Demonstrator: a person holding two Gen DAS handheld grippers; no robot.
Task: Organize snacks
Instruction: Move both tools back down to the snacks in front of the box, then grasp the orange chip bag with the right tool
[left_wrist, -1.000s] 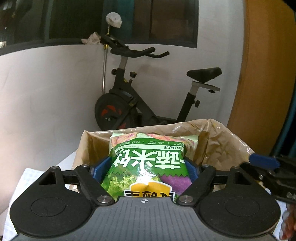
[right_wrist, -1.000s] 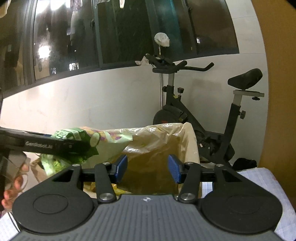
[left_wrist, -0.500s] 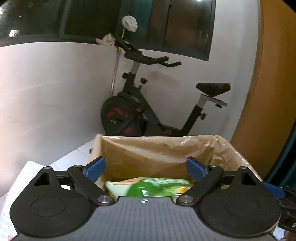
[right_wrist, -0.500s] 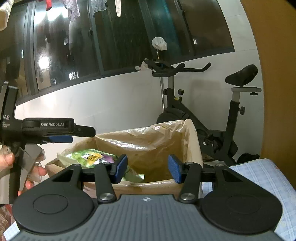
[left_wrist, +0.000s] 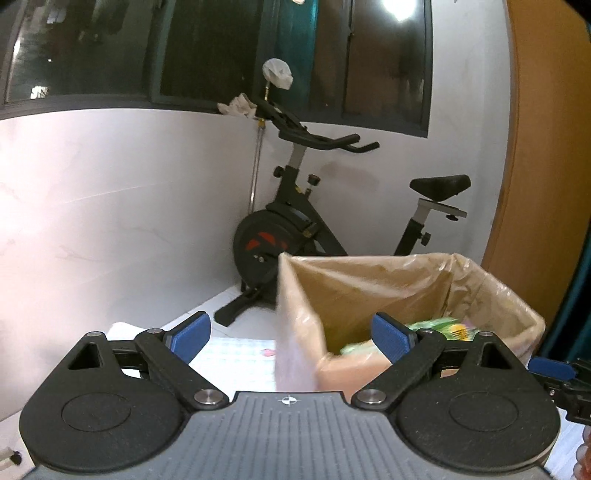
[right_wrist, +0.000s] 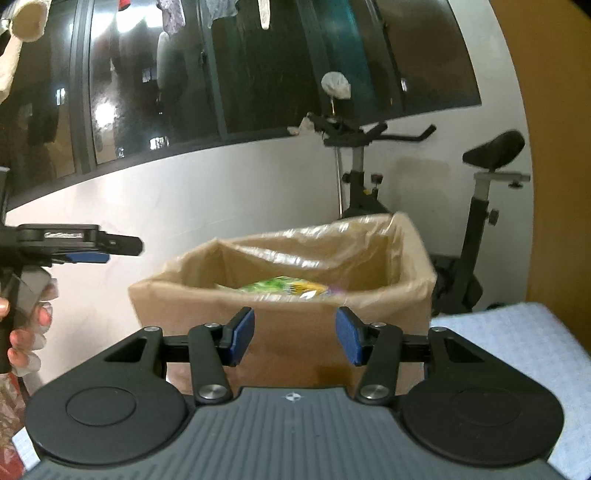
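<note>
The left gripper (left_wrist: 291, 334) stands with its blue fingers (left_wrist: 188, 334) spread wide and nothing between them; the jaws have just been opening. Its near finger frames the left corner of a cardboard box (left_wrist: 343, 373) lined with a tan plastic bag (left_wrist: 491, 291), and the box sits just ahead and to the right in the left wrist view. Inside the box lies a green snack packet (right_wrist: 284, 286), resting flat near the middle; the motion blur makes its print unreadable, though it seems to be green with yellow and purple patches. The right gripper (right_wrist: 295, 336) points at the front wall of the same box, its fingers (right_wrist: 242, 334) set at a middling gap and holding nothing. In the right wrist view the left gripper shows at the far left edge, held by a person's hand (right_wrist: 26, 332), well apart from the box. The box stands on a desk covered with a pale checked cloth (right_wrist: 517, 339). Behind, an exercise bike (left_wrist: 295, 229) stands against the white wall under dark windows (right_wrist: 258, 74).
</note>
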